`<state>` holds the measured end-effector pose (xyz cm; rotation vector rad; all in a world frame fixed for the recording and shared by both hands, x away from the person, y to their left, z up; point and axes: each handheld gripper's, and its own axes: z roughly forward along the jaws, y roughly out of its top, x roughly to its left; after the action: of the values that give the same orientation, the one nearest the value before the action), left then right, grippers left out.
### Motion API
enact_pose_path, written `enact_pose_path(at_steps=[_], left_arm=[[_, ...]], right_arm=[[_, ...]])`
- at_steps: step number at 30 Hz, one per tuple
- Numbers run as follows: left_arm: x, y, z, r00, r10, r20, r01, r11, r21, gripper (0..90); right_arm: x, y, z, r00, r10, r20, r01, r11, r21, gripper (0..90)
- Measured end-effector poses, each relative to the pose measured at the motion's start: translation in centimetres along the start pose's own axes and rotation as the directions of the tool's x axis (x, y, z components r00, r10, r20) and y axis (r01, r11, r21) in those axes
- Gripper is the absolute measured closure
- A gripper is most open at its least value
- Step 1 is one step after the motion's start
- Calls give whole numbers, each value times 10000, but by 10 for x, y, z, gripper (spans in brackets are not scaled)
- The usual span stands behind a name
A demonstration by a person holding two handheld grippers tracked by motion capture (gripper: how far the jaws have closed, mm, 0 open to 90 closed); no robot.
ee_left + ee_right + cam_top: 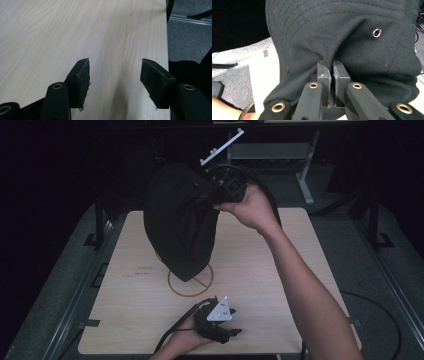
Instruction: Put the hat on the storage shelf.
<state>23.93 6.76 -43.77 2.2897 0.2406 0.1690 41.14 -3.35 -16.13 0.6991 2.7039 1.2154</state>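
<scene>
Nearest the high camera, low at the counter's front edge: left hand-held gripper, held in the person's left hand, grey three-cornered plate on top, cable trailing off to the lower left. It sits just above or on the light wood counter; cannot tell if it touches. In the left gripper view its jaws stand wide apart, released, nothing between the pads, bare wood grain under them, counter edge and grey floor at the right of that view.

Moving right, centre of the counter: a brown ring with a line through it is marked on the wood. Black hat hangs in the air above it, lifted clear, its lowest tip over the ring's upper part, not resting on the wood as far as the high view shows. Fabric is dark twill with stitched rows on the brim and a small metal eyelet.

Right of that: right hand-held gripper, raised high at the hat's upper right, gripped by the person's right hand, forearm coming in from the bottom right. In the right gripper view its jaws are clenched tight on a pinched fold of the hat's cloth, pads nearly meeting, fabric bunched around them.

Behind the counter, a white bar and a grey frame in the dark.
</scene>
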Motion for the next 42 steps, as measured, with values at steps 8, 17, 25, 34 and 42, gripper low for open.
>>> enact_pose_path(at_steps=[8,17,25,34,42], left_arm=[[-1,1,3,9999,105,64,-105,9999,17,395],[1,1,0,9998,203,-64,-203,9998,7,391],[-4,2,3,10000,100,-1,-100,9998,-161,389],[-5,2,3,9999,128,-1,-128,9998,-144,380],[-5,0,1,9999,116,71,-115,9999,-44,370]], right_arm=[[5,26,37,9999,-3,-132,6,9997,244,859],[18,45,96,9996,-36,-262,44,9996,280,839],[27,46,130,9994,-286,-218,298,9979,582,787],[12,29,102,9962,591,-643,-637,9954,-720,479],[-16,-10,48,9916,1177,-537,-1263,9710,-2030,396]])
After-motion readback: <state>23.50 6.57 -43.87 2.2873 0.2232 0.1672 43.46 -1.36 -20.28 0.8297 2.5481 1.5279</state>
